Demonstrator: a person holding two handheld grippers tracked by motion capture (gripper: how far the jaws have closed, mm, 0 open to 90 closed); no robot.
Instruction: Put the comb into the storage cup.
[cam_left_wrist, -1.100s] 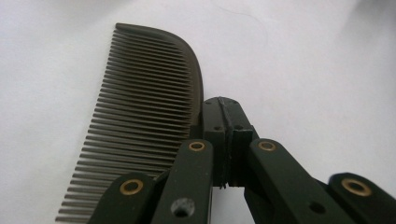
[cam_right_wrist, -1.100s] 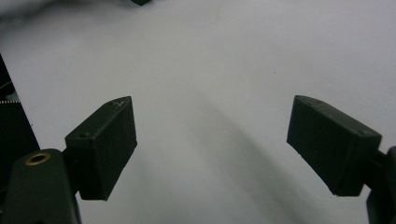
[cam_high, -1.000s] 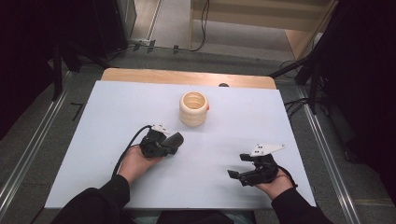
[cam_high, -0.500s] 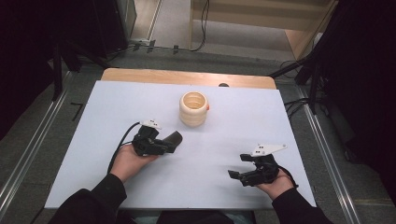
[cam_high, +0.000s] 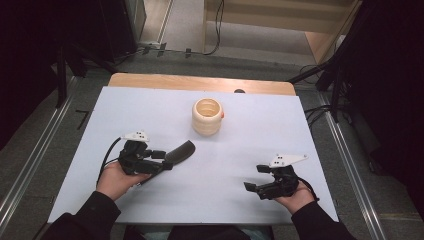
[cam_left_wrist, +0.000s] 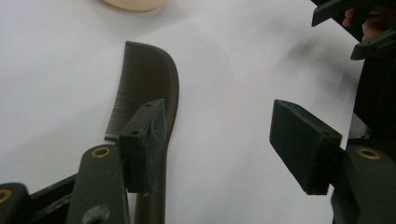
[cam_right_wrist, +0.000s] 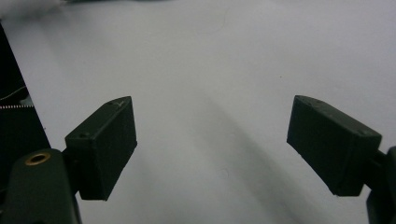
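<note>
Comb (cam_left_wrist: 154, 84) looks light, thin, stiff plastic, flat on the desk (cam_high: 150, 105); grasp its handle edgewise; left gripper (cam_left_wrist: 219, 140) jaws have just been opening, released; right gripper (cam_right_wrist: 210, 144) jaws spread, empty

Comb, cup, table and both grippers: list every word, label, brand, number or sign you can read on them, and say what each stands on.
None: no readable text in any view.
Comb: plain dark surface, no lettering.
Cup: plain cream ribbed wall; the small red spot at its side is too small to make out.
Table: bare white sheet, nothing printed.
Left gripper and right gripper: bare black jaws, no markings.
</note>
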